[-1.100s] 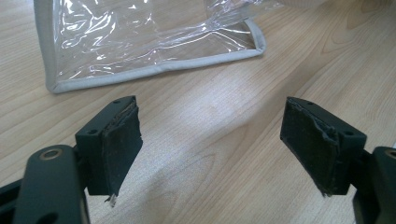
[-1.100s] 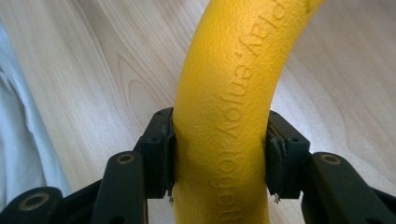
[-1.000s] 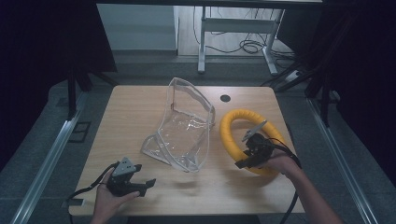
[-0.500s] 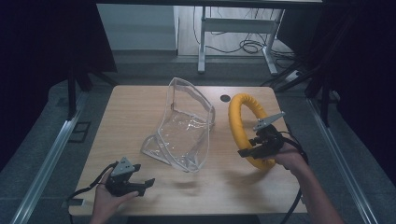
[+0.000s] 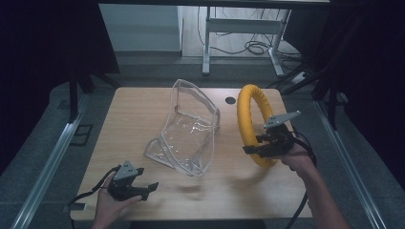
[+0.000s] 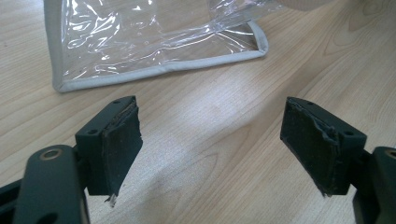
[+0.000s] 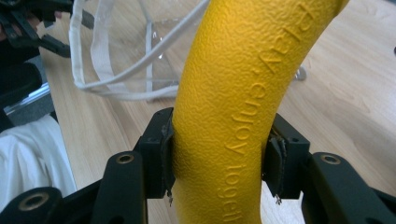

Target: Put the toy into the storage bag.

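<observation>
On the wooden bench, the left gripper rests at the near edge, its fingers released and spread wide over bare wood, with nothing between them. Just ahead of it lies a clear plastic bag with pale piping, crumpled and half standing at the centre of the bench, its mouth facing away and to the right. To its right, the right gripper has its fingers clenched on the lower arc of a yellow ring, which stands nearly upright, lifted on edge above the bench beside the bag. The right gripper view shows the textured tube wedged between both pads, embossed lettering running along it.

The grip sits low on a tall hoop, so the ring may well swing or twist in the pads if it is tilted quickly. The bag is limp and unheld; pushing the ring at its mouth could fold the opening shut or shove the bag across the bench, unless the free left gripper steadies it.

A second ago the ring lay flat on the bench under the right gripper; since then it has been raised and tipped up onto its edge. The left gripper and bag are unchanged.
</observation>
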